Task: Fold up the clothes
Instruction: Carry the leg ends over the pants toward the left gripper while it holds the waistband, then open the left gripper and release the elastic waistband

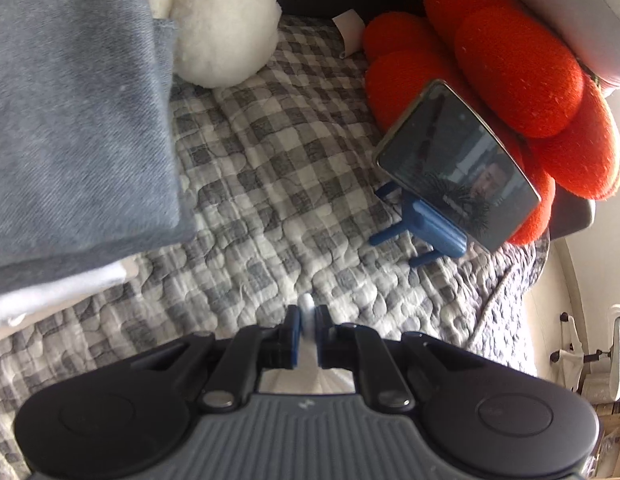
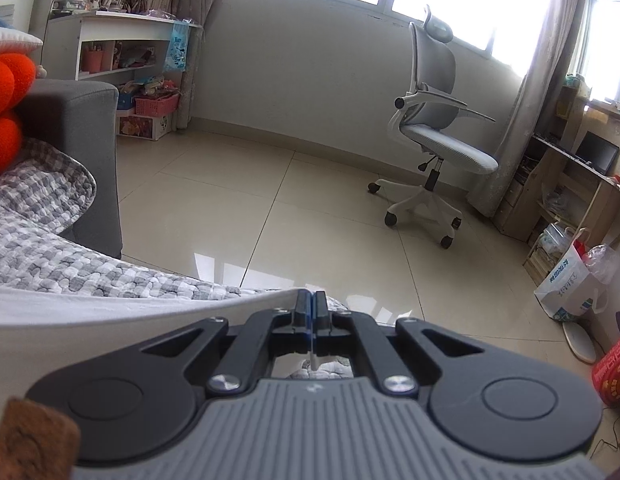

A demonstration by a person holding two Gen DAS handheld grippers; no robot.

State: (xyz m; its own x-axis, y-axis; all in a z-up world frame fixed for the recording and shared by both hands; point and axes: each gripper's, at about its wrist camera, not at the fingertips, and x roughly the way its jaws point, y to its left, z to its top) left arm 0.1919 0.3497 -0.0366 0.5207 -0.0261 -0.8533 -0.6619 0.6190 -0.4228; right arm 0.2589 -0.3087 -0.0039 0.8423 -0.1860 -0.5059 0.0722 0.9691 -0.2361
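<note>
White garment (image 2: 110,308) pinched in both tools, beside folded grey stack (image 1: 78,120), propped phone (image 1: 458,164).

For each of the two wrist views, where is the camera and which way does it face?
Left wrist: rides the left gripper, angled down at the checked quilt, phone on stand and folded grey garment; its jaws pinch white cloth.
Right wrist: rides the right gripper, facing across the tiled floor to the office chair; jaws shut on the cloth's edge.
Shared: quilt, white cloth, orange cushion.
</note>
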